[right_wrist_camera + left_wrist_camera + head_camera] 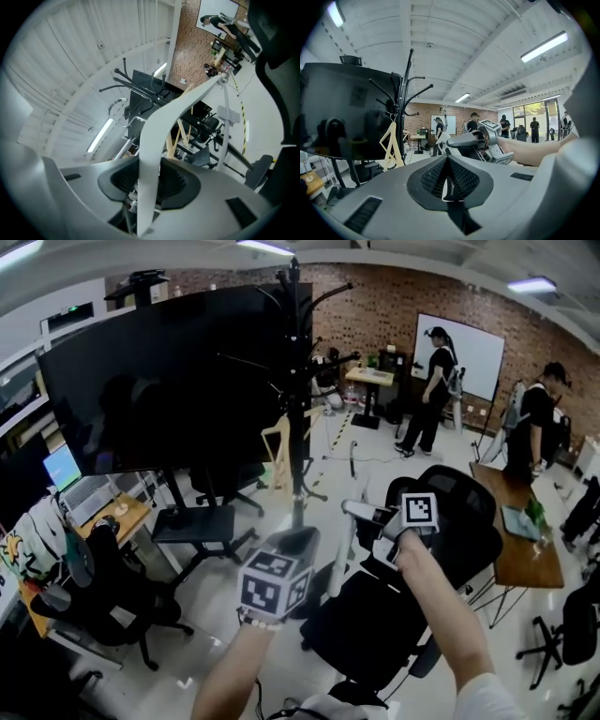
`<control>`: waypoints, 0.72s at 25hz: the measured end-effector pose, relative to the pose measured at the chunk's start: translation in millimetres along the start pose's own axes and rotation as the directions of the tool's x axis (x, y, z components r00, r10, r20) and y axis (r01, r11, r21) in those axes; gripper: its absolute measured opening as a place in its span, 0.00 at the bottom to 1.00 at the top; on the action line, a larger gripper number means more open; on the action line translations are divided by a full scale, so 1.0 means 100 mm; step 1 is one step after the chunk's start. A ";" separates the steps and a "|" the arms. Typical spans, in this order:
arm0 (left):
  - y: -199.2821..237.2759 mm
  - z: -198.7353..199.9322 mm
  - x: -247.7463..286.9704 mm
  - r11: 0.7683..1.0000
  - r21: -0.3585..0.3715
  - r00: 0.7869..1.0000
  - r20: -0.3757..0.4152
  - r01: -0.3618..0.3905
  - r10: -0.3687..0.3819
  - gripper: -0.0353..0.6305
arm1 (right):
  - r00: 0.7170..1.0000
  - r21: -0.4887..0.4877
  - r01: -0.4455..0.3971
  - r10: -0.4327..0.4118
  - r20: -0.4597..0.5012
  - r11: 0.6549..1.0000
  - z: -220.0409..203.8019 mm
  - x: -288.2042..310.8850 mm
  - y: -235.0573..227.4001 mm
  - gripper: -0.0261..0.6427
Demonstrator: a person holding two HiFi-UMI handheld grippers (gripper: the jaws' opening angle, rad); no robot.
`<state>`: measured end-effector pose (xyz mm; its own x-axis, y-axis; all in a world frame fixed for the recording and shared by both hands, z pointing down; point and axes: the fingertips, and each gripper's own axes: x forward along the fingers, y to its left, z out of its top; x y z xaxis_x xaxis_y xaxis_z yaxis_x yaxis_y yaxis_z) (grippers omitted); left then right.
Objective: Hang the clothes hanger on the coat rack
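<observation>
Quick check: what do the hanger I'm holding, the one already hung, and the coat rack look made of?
Held hanger: smooth matte white, likely plastic.
Hung hanger: pale tan bars, probably bare wood.
Coat rack: thin black arms, apparently painted metal.

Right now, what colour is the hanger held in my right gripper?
The hanger is white; it shows best in the right gripper view.

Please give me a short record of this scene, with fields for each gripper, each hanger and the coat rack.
left gripper: jaws together, nothing between them
right gripper: shut on the white hanger
white hanger: held up in the air, not yet on the rack
coat rack: black, upright, beyond both grippers
wooden hanger: already hangs on the coat rack
</observation>
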<state>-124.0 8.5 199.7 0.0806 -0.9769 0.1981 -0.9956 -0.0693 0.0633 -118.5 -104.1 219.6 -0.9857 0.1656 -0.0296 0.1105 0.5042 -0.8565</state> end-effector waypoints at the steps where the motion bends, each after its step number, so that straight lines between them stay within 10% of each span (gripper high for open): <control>1: 0.05 0.03 0.01 1.000 -0.008 1.000 0.004 -0.009 0.009 0.04 | 1.000 -0.004 0.005 -0.005 0.006 1.000 0.06 0.01 0.01 0.25; 18: 0.46 0.45 0.56 0.999 -0.003 0.999 0.020 -0.046 0.047 0.04 | 0.994 0.051 -0.094 0.092 0.056 0.994 1.05 0.55 -0.43 0.25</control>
<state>-167.5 -58.5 169.4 0.0332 -0.9829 0.1811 -0.9981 -0.0232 0.0571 -190.8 -205.4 200.8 -0.9770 0.1637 -0.1366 0.1964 0.4422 -0.8751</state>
